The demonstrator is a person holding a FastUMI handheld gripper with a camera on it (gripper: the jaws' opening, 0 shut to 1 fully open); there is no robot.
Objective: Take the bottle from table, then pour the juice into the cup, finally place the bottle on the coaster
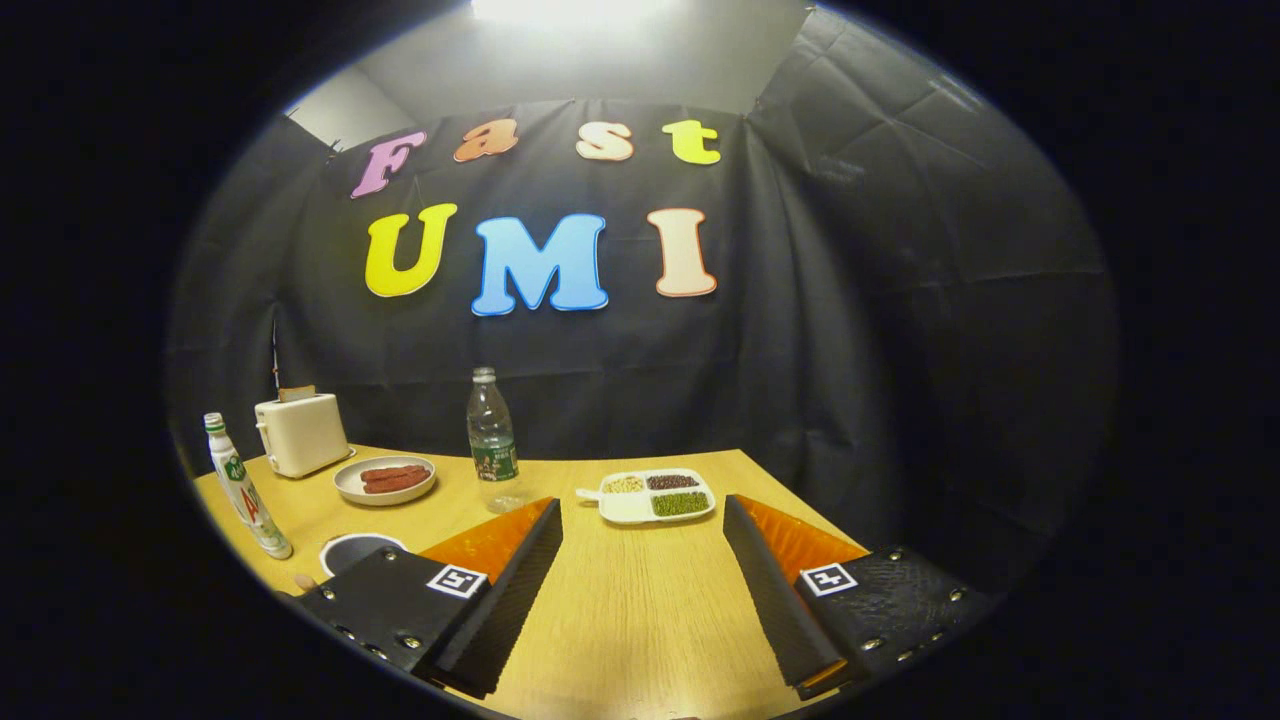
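Lower centre of frame: gripper fingers spread wide, nothing between them, above wooden table | mid-frame, beyond left finger: clear bottle upright | lower left: dark coaster near white bottle | divided tray right of clear bottle.

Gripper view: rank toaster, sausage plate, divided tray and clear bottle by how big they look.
1. Divided tray, widest.
2. Toaster and clear bottle: too close to call, one boxy, one tall and thin.
3. Sausage plate.
All lie beyond the open claw, at differing distances, so true sizes stay unsure.
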